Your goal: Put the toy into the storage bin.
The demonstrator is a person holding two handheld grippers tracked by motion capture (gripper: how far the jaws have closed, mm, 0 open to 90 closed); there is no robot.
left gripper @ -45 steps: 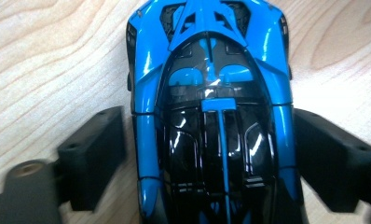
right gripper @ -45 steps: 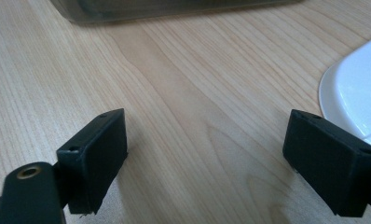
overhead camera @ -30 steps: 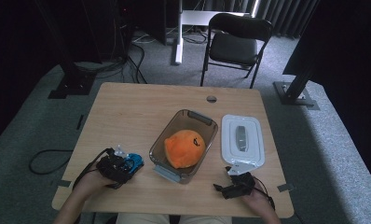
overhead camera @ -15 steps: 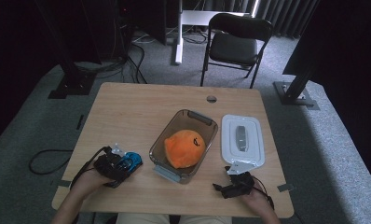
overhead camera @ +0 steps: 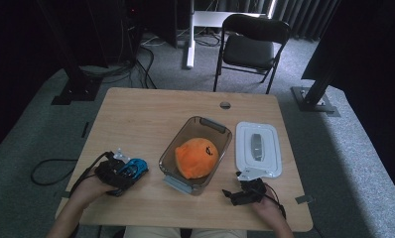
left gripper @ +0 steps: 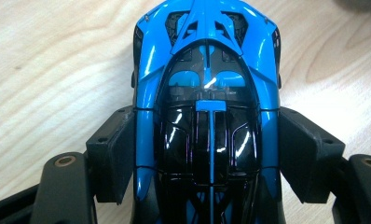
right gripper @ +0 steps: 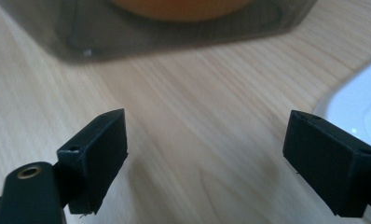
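on the table's near left, my left gripper (left gripper: 207, 154) has its pads snug against the blue toy car (left gripper: 207, 93), barely shifted from a second ago, so the grip looks set, while my right gripper (right gripper: 207, 154) gapes empty.

one blue toy car (left gripper: 207, 116) sits between the left fingers (left gripper: 111, 154). one orange plush (overhead camera: 197, 156), one clear container (overhead camera: 173, 158), one white lid (overhead camera: 258, 148) lie beyond the right fingers (right gripper: 97, 156).

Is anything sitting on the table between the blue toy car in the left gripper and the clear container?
Nothing visible does. The blue toy car sits between the left gripper's pads, and bare table lies between it and the clear container, which already holds an orange plush.
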